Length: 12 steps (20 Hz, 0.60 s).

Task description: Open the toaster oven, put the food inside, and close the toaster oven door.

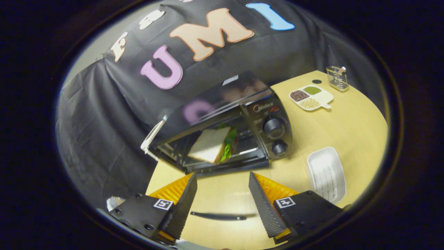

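In the gripper view our tool (222, 194) rides low over the pale wooden bench (347, 128) with its two fingers spread wide and nothing between them, so it is released and carrying no load. The relation that matters is straight ahead: the black toaster oven with two round knobs (256, 121) stands just beyond the fingertips, slightly toward the left finger, and its long axis runs across our line of approach, tilted in the view. The triangular sandwich of white bread with green lettuce (213, 145) lies inside the oven cavity on the rack, its flat bread face turned toward us and the lettuce showing along its right edge. We cannot say for sure how the glass door (222, 166) stands; its lower edge seems to lie toward the fingertips, which suggests to us that it is down and open. We judge that the food is in place and closing the door is what remains, which would call for coming under that front edge and lifting it up and away. To the right of the right finger sits an empty white ribbed tray (326, 173), and farther back a white divided dish of grains (311, 98) and a small clear holder (337, 78).
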{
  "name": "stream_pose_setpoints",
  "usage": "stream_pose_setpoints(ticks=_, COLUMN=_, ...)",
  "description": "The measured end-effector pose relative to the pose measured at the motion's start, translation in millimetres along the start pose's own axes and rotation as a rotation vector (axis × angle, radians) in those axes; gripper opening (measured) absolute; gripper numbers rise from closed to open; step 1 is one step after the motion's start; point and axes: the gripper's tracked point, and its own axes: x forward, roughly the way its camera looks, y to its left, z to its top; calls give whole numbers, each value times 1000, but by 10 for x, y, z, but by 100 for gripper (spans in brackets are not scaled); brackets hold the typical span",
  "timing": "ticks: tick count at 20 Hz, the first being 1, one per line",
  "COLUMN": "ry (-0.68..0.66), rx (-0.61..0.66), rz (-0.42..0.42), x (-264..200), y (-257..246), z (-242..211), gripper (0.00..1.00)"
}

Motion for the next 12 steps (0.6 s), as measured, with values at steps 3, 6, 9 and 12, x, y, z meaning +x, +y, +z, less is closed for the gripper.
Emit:
stream_pose_setpoints(ticks=3, ry=110, rx=-70, rz=51, x=-132, y=79, z=-357, gripper=91)
stream_pose_setpoints(ticks=6, ry=214, rx=-100, rz=74, x=-176, y=108, z=-676, gripper=91)
stream_pose_setpoints(ticks=9, ry=308, rx=-124, rz=98, x=-222, y=89, z=-929, gripper=92)
stream_pose_setpoints(ticks=12, ry=420, rx=-160, rz=78, x=-269, y=-79, z=-1167, gripper=92)
